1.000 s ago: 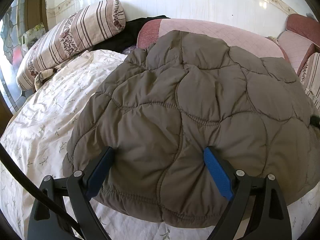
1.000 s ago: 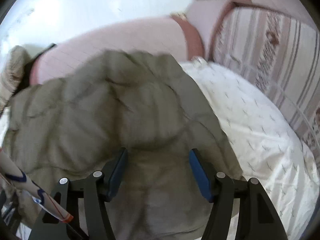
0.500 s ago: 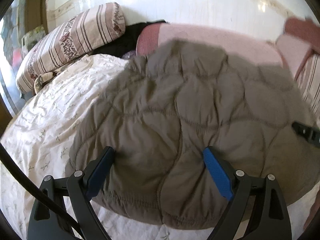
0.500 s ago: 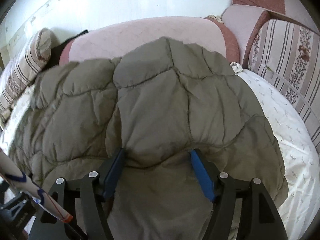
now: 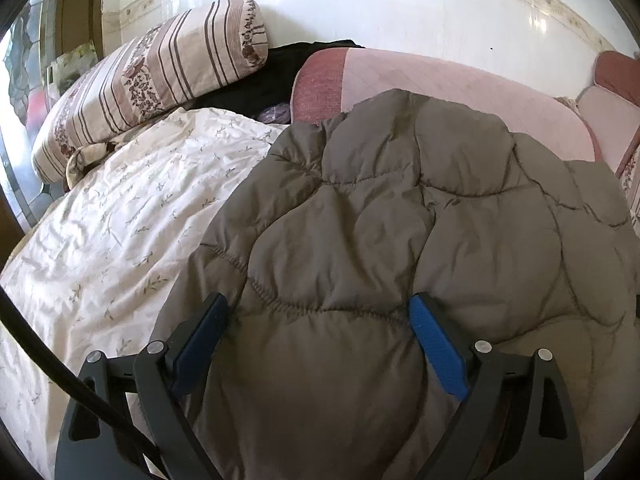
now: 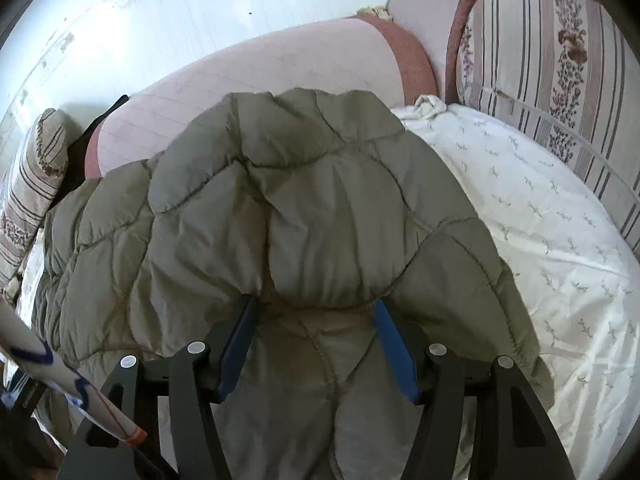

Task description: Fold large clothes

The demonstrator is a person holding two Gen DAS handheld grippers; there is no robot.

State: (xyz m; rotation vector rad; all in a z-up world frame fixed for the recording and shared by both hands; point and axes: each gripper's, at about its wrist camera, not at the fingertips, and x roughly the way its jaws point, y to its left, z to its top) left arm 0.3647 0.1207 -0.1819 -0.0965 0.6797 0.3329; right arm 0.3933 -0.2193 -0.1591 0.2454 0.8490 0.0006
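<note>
Here the quilted jacket [image 5: 400,232] lies on the bed [image 5: 120,232], extending straight ahead of both tools: left tool [image 5: 318,336] and right tool [image 6: 316,336] wide, each straddling its near hem.

The left gripper [image 5: 320,320] has two black angular arms, each ending in a flat blue pad [image 5: 436,352] on its inner face. Silver screw heads [image 5: 482,346] sit on the black arms just behind the pads, two on each side. A thick black cable [image 5: 52,364] curves past the outside of the left-hand jaw.

The right gripper [image 6: 316,316] shows the same build: black arms, blue fingers [image 6: 394,350], and silver screws [image 6: 436,349] behind them.
</note>
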